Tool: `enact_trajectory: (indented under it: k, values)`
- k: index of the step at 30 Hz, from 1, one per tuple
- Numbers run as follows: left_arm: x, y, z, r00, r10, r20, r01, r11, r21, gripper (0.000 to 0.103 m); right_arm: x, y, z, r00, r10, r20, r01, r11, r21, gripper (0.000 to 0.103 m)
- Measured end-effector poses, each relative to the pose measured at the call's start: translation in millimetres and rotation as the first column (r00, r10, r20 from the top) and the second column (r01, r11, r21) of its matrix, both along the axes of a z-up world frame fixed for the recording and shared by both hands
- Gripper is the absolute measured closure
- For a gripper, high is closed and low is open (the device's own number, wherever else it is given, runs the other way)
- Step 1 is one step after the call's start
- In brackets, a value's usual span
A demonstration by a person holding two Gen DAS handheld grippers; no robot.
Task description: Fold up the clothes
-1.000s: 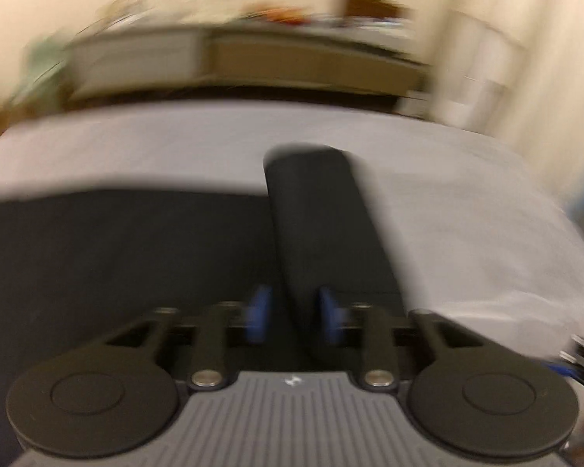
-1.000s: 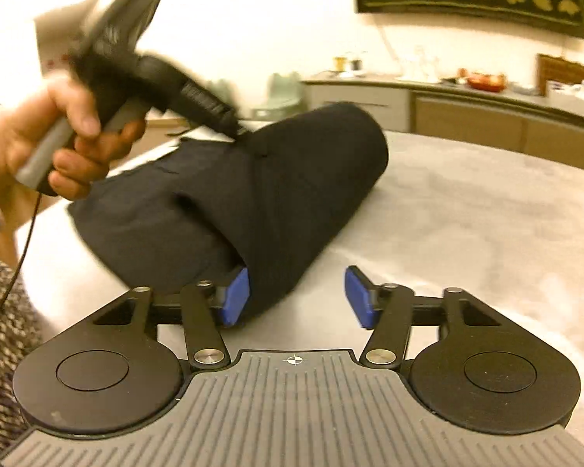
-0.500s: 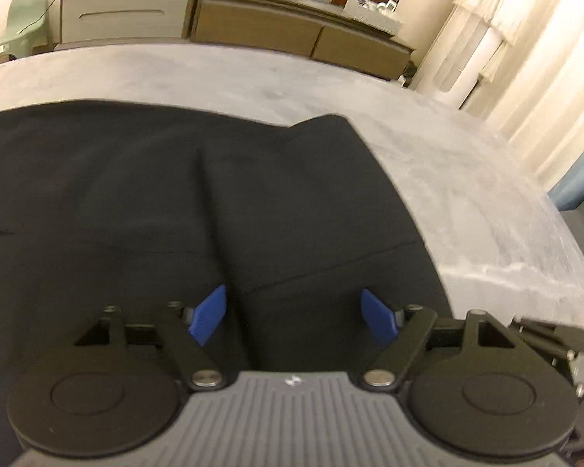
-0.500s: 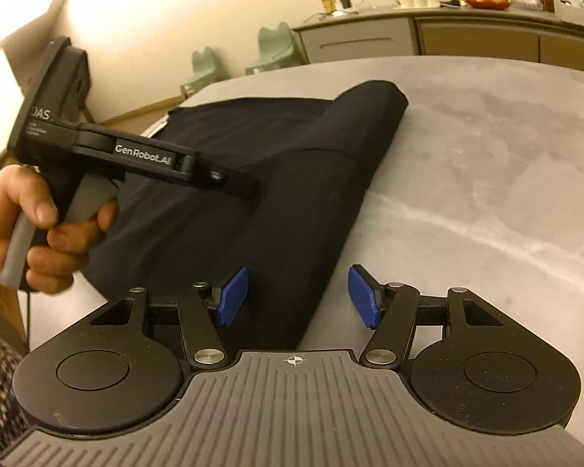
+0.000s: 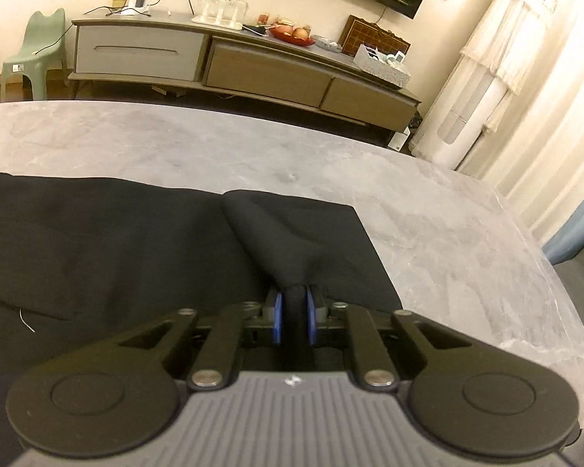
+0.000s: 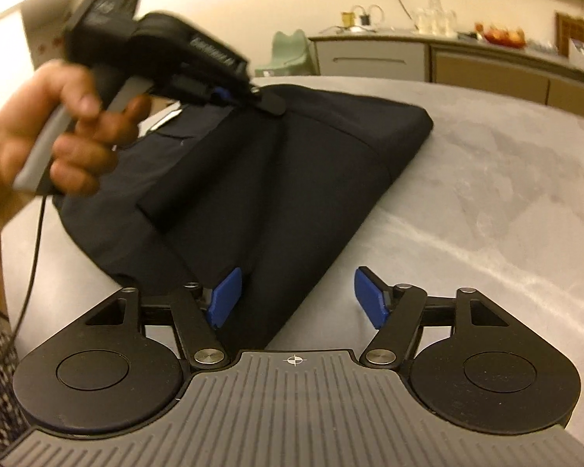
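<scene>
A black garment (image 5: 116, 241) lies folded on the grey marble table (image 5: 447, 210). My left gripper (image 5: 295, 311) is shut on a pinched ridge of the black cloth near its right edge. In the right wrist view the garment (image 6: 292, 163) spreads across the table, and the left gripper (image 6: 253, 95), held by a hand, pinches its upper part. My right gripper (image 6: 299, 297) is open, with the garment's near corner lying between its blue pads (image 6: 226, 295) and touching neither.
A long sideboard (image 5: 214, 62) with jars and a fruit bowl stands behind the table. A green chair (image 5: 35, 50) is at the far left, white curtains (image 5: 525, 78) at the right. The table edge (image 5: 564, 311) curves close on the right.
My left gripper was open above the cloth half a second ago; now it is shut on a pinch of it. The right gripper stays open near the garment's corner.
</scene>
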State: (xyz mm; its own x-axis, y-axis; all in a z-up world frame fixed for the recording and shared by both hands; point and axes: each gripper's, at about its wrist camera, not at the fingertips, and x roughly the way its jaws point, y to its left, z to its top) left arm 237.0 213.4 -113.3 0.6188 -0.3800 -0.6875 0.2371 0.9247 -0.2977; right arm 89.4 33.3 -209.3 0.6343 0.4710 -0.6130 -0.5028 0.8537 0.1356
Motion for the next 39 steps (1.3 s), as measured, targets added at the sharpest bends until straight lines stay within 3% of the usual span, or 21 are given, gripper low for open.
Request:
enact_trajectory:
  k: [6,11,16,18,20,23,25,27,30,32,36,39]
  values:
    - [7,15,9,0.997,0.074,-0.01,-0.073,0.994,0.078,0.09,-1,-3,4,1.0,0.006,0.02,-0.006,1.0,-0.006,0.025]
    - [7,15,-13,0.993,0.084,-0.081,-0.074,0.99,0.119,0.084,4,-6,1,1.0,0.015,-0.011,-0.015,1.0,0.013,0.021]
    - [2,14,-7,0.994,0.09,-0.057,-0.086,0.994,0.072,0.09,8,-12,-1,0.999,-0.001,-0.038,0.003,0.999,0.033,0.021]
    - [-1,8,8,0.997,0.072,-0.03,-0.072,0.997,0.006,0.091,12,-21,4,0.998,-0.041,-0.048,0.045,0.996,0.075,0.021]
    - [-4,-28,23,1.0,0.026,-0.004,-0.026,1.0,-0.017,0.091,17,-37,10,0.993,-0.1,-0.064,0.108,0.985,0.133,0.021]
    - [-9,-81,47,0.998,-0.042,0.038,0.044,0.998,-0.05,0.091,29,-88,24,0.962,-0.243,-0.127,0.269,0.924,0.271,0.021]
    - [-12,-117,62,0.994,-0.087,0.066,0.092,0.993,-0.069,0.091,37,-132,26,0.917,-0.336,-0.216,0.396,0.84,0.372,0.021]
    - [-3,-168,59,0.989,-0.145,0.038,0.147,0.988,-0.056,0.085,44,-177,21,0.859,-0.396,-0.325,0.508,0.738,0.444,0.021]
    - [2,-230,49,0.964,-0.265,0.007,0.265,0.963,-0.042,0.078,46,-228,7,0.779,-0.433,-0.453,0.623,0.611,0.488,0.02]
    - [0,-236,50,0.958,-0.287,0.012,0.287,0.956,-0.062,0.071,44,-244,-2,0.754,-0.428,-0.499,0.652,0.58,0.488,0.02]
    - [-6,-181,53,0.99,-0.13,0.047,0.134,0.987,-0.094,0.062,36,-247,-3,0.771,-0.389,-0.505,0.625,0.614,0.482,0.02]
    - [-13,-156,32,0.998,-0.057,0.002,0.057,0.996,-0.064,0.062,30,-241,4,0.808,-0.366,-0.462,0.57,0.685,0.453,0.02]
